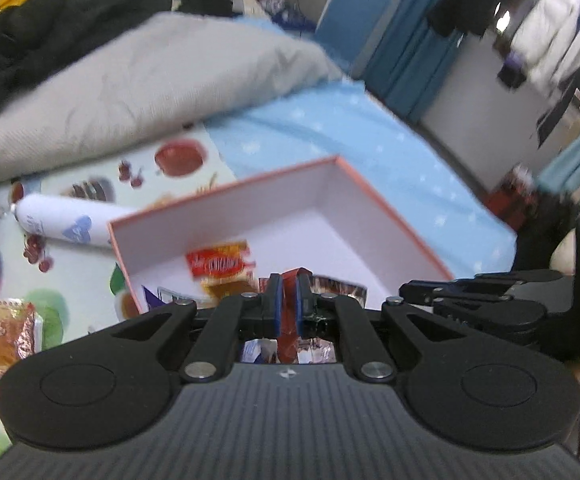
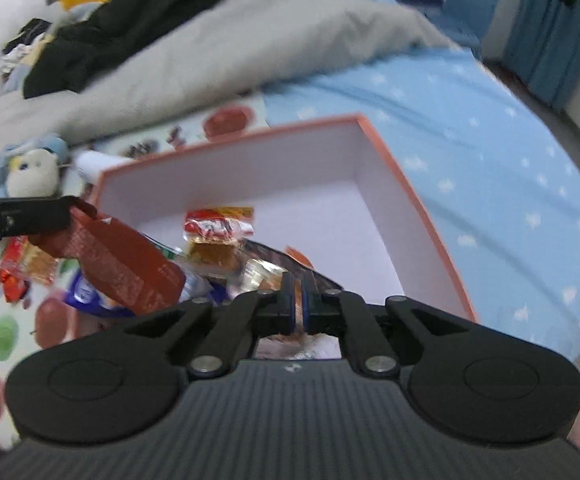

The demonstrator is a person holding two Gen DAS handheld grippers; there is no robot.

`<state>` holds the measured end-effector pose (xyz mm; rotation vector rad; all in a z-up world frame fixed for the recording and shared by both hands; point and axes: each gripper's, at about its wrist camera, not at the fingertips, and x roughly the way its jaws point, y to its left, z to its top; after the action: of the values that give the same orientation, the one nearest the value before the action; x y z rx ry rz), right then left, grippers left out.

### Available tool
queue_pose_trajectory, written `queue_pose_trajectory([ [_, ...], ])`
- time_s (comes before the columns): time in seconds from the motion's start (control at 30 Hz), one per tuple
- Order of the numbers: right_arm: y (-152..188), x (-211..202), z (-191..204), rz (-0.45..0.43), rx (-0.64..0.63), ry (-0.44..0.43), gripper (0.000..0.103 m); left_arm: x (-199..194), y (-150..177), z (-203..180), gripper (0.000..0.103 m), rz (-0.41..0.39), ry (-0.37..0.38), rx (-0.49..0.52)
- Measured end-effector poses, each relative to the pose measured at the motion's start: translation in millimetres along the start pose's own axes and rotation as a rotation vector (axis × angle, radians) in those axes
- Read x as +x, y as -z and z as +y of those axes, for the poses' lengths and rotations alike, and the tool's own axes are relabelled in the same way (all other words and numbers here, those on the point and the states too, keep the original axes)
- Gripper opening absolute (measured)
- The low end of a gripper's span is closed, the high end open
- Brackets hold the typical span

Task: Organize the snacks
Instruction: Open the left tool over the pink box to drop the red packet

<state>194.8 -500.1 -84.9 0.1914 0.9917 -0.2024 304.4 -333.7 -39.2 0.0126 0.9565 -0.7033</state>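
Up close, a red snack packet (image 1: 290, 280) is pinched between the fingers of the left tool (image 1: 288, 300), held just over the near edge of the pink-rimmed box (image 1: 389, 208). The right tool (image 2: 297, 300) is clamped on a thin foil-looking wrapper (image 2: 266, 270), though the blur makes it hard to say exactly what that is. In the right wrist view the red packet (image 2: 122, 268) can be seen hanging tilted from the left tool's fingertips (image 2: 30, 212) at the box's left corner. Inside the box, a red and yellow snack pack (image 2: 218, 220) is lying on the white floor. Further out, a white tube (image 1: 62, 222) is left on the fruit-print mat (image 1: 178, 160), with a grey blanket (image 1: 150, 80) bunched behind on the blue starred bedsheet (image 2: 489, 140).
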Motion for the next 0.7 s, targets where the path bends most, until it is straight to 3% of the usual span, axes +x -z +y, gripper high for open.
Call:
queue_pose_trajectory([
  [0.1, 8, 12, -7, 0.019, 0.022, -0.009, 0.006, 19, 5, 0, 0.008, 0.037, 0.003, -0.002],
  [0.3, 19, 14, -16, 0.024, 0.052, -0.022, 0.006, 28, 4, -11, 0.009, 0.029, -0.026, 0.055],
  [0.37, 19, 15, -22, 0.018, 0.062, -0.024, 0.006, 26, 3, -14, 0.017, 0.034, -0.037, 0.068],
  [0.43, 18, 12, -24, 0.009, 0.073, -0.030, 0.006, 22, 2, -15, 0.048, 0.028, -0.045, 0.065],
  [0.5, 17, 8, -25, -0.005, 0.075, -0.031, 0.006, 14, 1, -16, 0.059, -0.001, -0.057, 0.065],
  [0.7, 8, -16, -21, -0.074, 0.078, -0.042, 0.007, -19, -3, -16, 0.062, -0.073, -0.067, 0.096],
])
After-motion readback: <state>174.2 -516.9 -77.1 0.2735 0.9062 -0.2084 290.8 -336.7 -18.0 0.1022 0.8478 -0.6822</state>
